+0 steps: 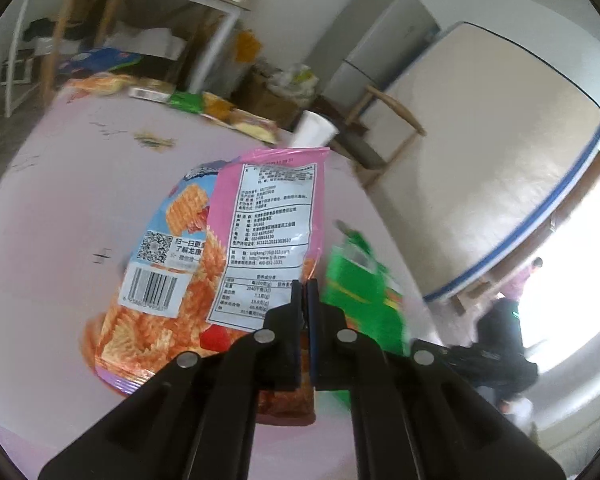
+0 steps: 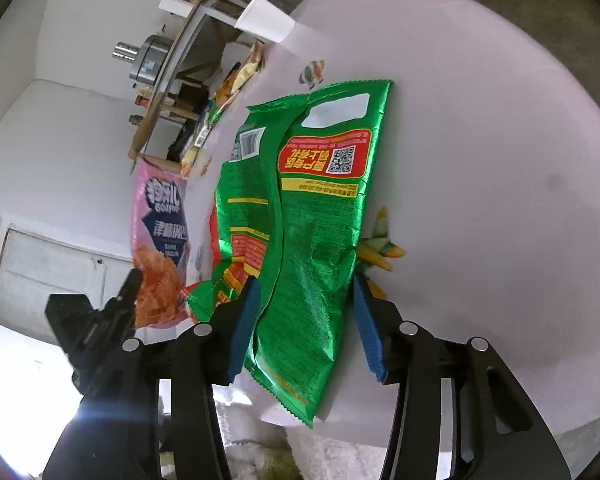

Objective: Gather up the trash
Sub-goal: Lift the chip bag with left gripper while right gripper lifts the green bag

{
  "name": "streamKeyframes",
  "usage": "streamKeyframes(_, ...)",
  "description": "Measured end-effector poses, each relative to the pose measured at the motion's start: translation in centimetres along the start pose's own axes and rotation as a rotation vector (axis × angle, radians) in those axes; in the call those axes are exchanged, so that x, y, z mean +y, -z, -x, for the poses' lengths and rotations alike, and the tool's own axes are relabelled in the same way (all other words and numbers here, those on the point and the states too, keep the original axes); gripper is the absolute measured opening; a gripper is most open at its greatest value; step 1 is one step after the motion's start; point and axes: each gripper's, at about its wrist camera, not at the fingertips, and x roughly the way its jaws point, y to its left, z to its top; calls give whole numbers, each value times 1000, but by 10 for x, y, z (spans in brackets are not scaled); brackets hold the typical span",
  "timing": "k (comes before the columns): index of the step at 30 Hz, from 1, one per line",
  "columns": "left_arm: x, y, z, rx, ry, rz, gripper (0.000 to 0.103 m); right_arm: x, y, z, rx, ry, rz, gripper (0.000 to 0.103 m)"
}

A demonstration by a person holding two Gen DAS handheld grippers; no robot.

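Pink snack bag (image 1: 260,216) hangs clenched in left claw (image 1: 305,292); right claw (image 2: 306,320) gapes around green bag (image 2: 312,220).

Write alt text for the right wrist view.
A green snack bag lies on a pink table between the open right gripper, its fingers not pressing it. At left, the left gripper holds a pink bag.

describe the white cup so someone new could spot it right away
Start at the pink table and follow it to its far edge. Beyond the green snack bag, a white paper cup lies on its side. It is the only plain, unprinted thing among the colourful wrappers.
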Motion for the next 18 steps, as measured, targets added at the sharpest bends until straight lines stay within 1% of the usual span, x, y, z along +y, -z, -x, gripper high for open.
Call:
streamKeyframes(2, -17, 8, -13, 37, 21, -44, 1, 2, 0, -4, 3, -11, 0, 45)
streamKeyframes(4, -29, 17, -29, 77, 25, -79, 1, 0, -1, -5, 3, -19, -1, 45)
streamKeyframes(6, -32, 25, -45, 111, 35, -83, 1, -1, 0, -5, -1, -32, -13, 45)
streamKeyframes(8, -28, 32, -60, 150, 53, -49, 1, -4, 0, -5, 1, -98, -41, 45)
streamKeyframes(9, -24, 33, -66, 167, 63, -24, 1, -7, 1, -4, 1, -169, -68, 45)
streamKeyframes(10, -19, 35, -71, 183, 69, 4, 1, -8, 2, -4, -2, -217, -80, 45)
streamKeyframes(11, -15, 36, -73, 193, 71, 17, 1, -8, 3, -4, -6, -235, -82, 44)
streamKeyframes(13, -5, 37, -78, 213, 76, 54, 1, -8, 5, -6, -17, -173, -61, 35)
streamKeyframes(15, 0, 38, -79, 218, 95, 93, 1, -10, 6, -9, -18, -141, -71, 12)
streamKeyframes(16, -1, 36, -78, 214, 89, 91, 1, -12, 6, -9, -20, -149, -80, 11)
streamKeyframes(18, -3, 32, -72, 197, 73, 72, 1, -10, 7, -4, -48, -146, -76, 4)
